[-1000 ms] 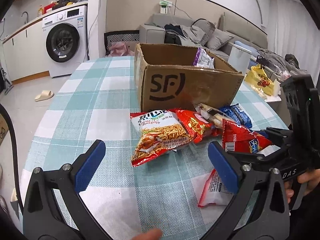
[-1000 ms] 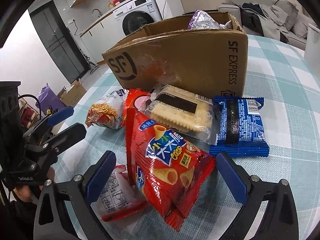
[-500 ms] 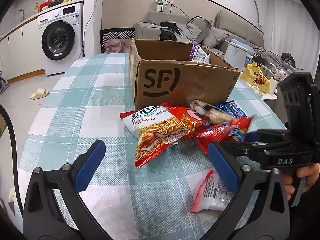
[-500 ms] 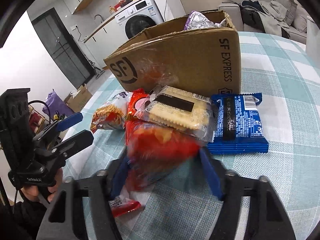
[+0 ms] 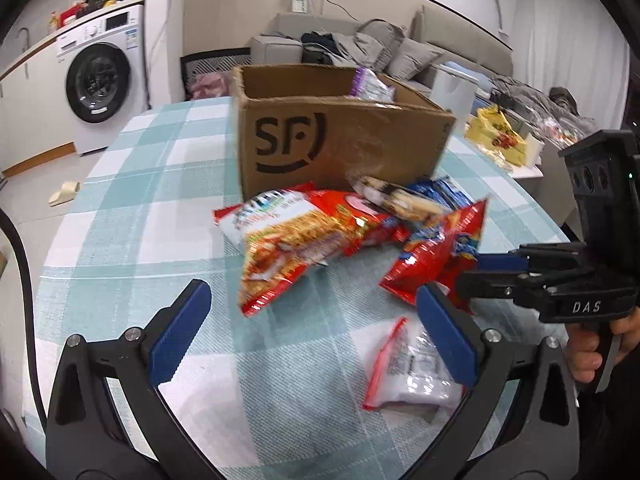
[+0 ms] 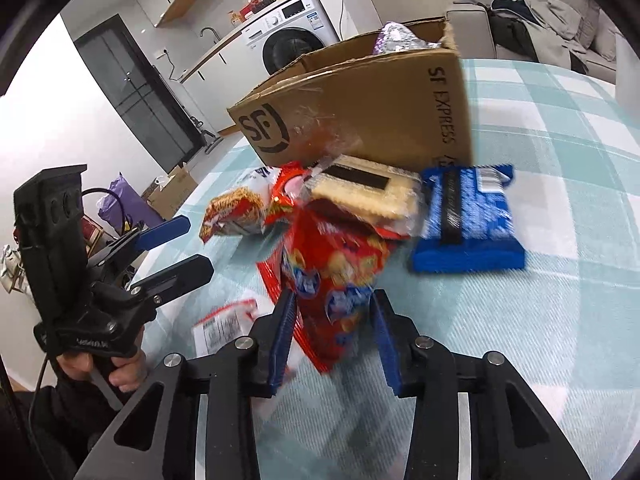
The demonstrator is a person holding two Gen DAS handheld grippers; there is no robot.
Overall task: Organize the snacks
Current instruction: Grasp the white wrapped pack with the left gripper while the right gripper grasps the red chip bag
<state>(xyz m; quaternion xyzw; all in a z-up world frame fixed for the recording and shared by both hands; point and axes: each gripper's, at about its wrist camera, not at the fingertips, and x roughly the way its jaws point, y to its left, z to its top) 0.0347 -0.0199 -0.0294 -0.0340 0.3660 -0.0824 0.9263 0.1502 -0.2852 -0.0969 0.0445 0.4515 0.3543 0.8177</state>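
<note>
Your right gripper (image 6: 330,334) has squeezed its blue pads tight on the red snack bag (image 6: 336,276). The bag sticks up between the pads and looks blurry. In the left wrist view you can see the same bag (image 5: 436,256) pinched at about 3 o'clock, with its far end lifted off the checked tablecloth (image 5: 132,216).

Your left gripper (image 5: 312,332) is wide apart and holds nothing. It hangs over the cloth.

At 12 o'clock from the held bag, in the right wrist view, sits the cardboard box (image 6: 368,108), open on top, with a purple packet (image 6: 394,38) poking out. Just in front of the box lies a cracker pack (image 6: 364,192). The blue packet (image 6: 466,220) is at 2 o'clock, the noodle bag (image 6: 234,214) at 10 o'clock. A small white and red packet (image 6: 222,322) lies flat at 8 o'clock, close to your right gripper.
</note>
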